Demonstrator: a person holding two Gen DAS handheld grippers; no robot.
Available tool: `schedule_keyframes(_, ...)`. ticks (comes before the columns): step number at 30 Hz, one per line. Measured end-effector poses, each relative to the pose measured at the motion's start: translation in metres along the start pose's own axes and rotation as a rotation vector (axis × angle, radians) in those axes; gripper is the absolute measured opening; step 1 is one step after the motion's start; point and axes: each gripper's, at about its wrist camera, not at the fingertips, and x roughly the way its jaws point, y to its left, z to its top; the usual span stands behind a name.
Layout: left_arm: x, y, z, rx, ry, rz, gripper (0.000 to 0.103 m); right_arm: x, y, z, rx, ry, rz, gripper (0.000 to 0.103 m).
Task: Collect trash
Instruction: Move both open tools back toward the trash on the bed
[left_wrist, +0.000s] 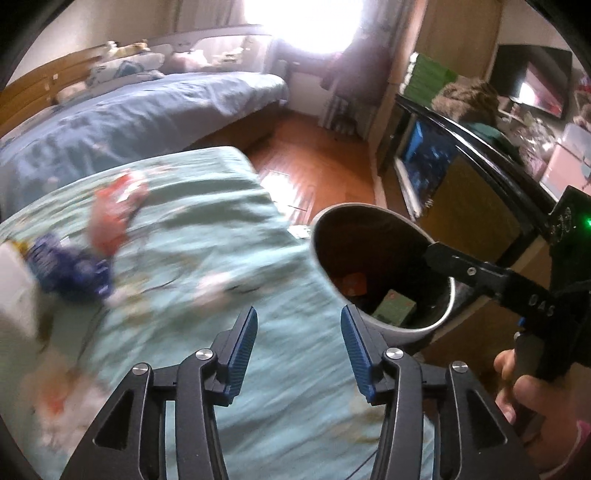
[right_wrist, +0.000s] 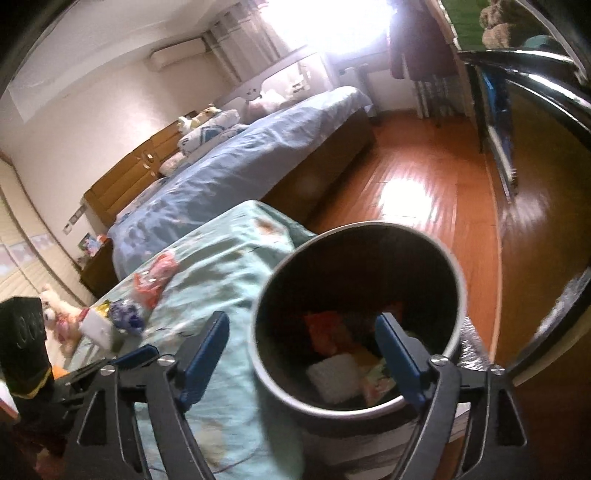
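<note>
Both hand-held grippers stand with their jaws apart and nothing between the blue pads. The right hand-held gripper (right_wrist: 301, 354) hangs over the mouth of the trash bin (right_wrist: 452, 280), one finger inside the rim line and one outside it over the bed. The left hand-held gripper (left_wrist: 299, 341) hovers above the bed's near edge, just beside the bin. The bin is a round grey can standing against the corner of the bed (left_wrist: 207, 229), which is covered in a pale green sheet; inside lie an orange wrapper (right_wrist: 325, 328), a white wad (right_wrist: 334, 378) and a greenish packet (left_wrist: 393, 306). Farther up the sheet, well apart from the bin, lie a red wrapper (left_wrist: 110, 218) and a blue wrapper (left_wrist: 70, 269), both blurred. A second bed with a blue cover (right_wrist: 236, 162) stands behind, beside the wooden floor (right_wrist: 413, 192).
</note>
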Motion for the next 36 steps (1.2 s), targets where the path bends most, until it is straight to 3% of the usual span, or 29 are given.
schedule_keyframes(18,-0.104,0.099,-0.06,-0.218,-0.09,0.165,0.048,0.038,0.105,-0.033,-0.177,0.105,0.184,0.089)
schedule_keyframes(24,-0.116,0.117,-0.069,-0.268,-0.093,0.207,0.048,0.057,0.136,-0.038,-0.269,0.148,0.234,0.087)
schedule_keyframes(27,-0.118,0.124,-0.069,-0.287,-0.096,0.219,0.049,0.067,0.151,-0.039,-0.322,0.17,0.256,0.081)
schedule_keyframes(32,-0.115,0.128,-0.065,-0.297,-0.096,0.227,0.049,0.092,0.169,-0.035,-0.359,0.219,0.283,0.061)
schedule_keyframes(36,-0.106,0.136,-0.057,-0.298,-0.098,0.229,0.049,0.105,0.179,-0.032,-0.383,0.236,0.313,0.061)
